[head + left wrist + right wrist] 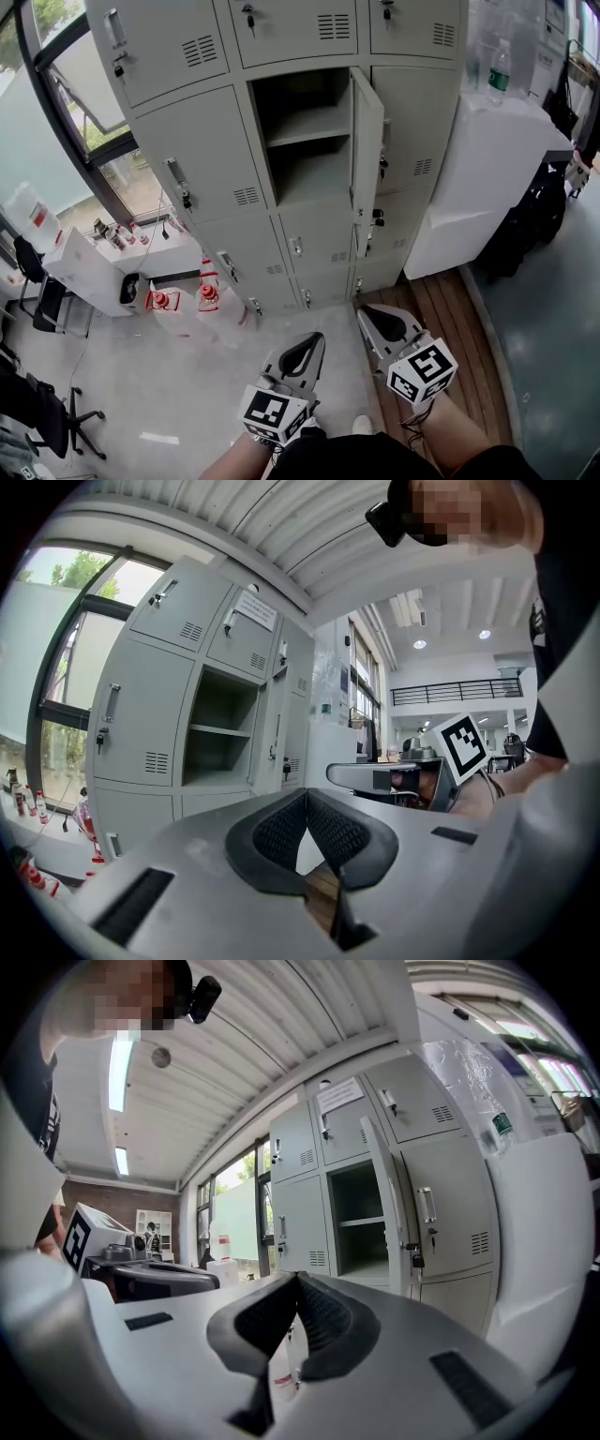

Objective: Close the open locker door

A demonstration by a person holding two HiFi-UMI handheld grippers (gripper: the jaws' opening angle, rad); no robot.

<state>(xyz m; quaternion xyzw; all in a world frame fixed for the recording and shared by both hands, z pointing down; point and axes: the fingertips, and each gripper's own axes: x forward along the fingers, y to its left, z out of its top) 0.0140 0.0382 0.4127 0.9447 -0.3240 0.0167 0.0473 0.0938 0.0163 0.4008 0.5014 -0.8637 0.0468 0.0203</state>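
Head view: the locker door (367,141) stands wide open, well apart from the left claw (312,339) and right claw (371,312); nothing is done yet. Left gripper view: jaws together, empty. Right gripper view: the same, with the door ahead.

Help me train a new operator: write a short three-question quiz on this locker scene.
1. True or false: in the head view, the pale grey metal locker door stands open, hinged at the right of its compartment.
2. Inside that compartment there is: A) one bare shelf; B) a backpack; C) a row of bottles.
3. Fill in: the jaws of the left gripper and the right gripper are both ____, with nothing between them.
Key: 1 true; 2 A; 3 shut.
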